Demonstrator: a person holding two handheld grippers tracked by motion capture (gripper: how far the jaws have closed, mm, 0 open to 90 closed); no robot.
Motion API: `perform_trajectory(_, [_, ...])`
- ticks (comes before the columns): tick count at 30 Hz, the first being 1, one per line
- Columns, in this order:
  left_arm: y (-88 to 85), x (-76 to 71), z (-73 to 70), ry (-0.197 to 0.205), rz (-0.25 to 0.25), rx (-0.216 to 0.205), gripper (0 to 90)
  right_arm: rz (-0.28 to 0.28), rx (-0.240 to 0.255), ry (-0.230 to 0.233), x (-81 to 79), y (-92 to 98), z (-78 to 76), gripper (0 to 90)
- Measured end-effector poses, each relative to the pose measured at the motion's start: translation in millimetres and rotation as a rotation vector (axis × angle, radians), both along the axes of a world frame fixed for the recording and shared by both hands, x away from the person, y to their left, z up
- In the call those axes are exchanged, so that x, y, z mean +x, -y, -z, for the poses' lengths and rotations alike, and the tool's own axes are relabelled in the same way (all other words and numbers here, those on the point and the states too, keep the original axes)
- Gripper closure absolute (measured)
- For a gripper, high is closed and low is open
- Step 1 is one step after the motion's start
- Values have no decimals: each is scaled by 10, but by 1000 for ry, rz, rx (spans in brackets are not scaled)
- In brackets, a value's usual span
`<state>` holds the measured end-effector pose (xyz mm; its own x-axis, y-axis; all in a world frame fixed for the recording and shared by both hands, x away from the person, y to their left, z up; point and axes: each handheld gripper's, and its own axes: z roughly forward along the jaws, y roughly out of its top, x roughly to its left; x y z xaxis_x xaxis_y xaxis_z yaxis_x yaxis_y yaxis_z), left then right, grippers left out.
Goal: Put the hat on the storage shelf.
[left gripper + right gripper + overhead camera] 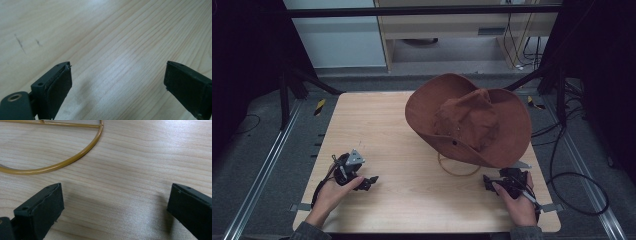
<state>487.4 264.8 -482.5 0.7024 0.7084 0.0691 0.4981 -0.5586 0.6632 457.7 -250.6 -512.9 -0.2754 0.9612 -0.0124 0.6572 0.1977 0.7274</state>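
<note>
A brown wide-brimmed hat [469,119] sits tilted on a stand at the right half of the wooden table [382,130]. The stand's round gold wire base [458,171] rests on the table under the hat's near brim. My left gripper [371,181] lies low at the front left, jaws spread wide over bare wood [117,75], holding nothing. My right gripper [488,182] sits at the front right, just near of the hat brim. It is open too [115,202], and the gold ring [62,163] curves across the table just ahead of its jaws.
Metal rails [267,165] run along both sides of the table. Black cables [577,185] coil on the floor to the right. A cabinet [462,25] stands beyond the far edge. Bare tabletop lies between the two grippers.
</note>
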Motion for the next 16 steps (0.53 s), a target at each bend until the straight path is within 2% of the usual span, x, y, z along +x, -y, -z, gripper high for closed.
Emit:
perform_trajectory(5, [-46,9,174,-38,-12,-11,65,1,0,0,0,-1,0,6])
perform_trajectory(6, [-53,5,192,-36,-22,-32,42,1,0,0,0,-1,0,6])
perform_trajectory(12, [-65,-7,214,-16,-31,-40,29,1,0,0,0,-1,0,6])
perform_trajectory(16, [-70,-6,245,-5,-34,-62,0,1,0,0,0,-1,0,6])
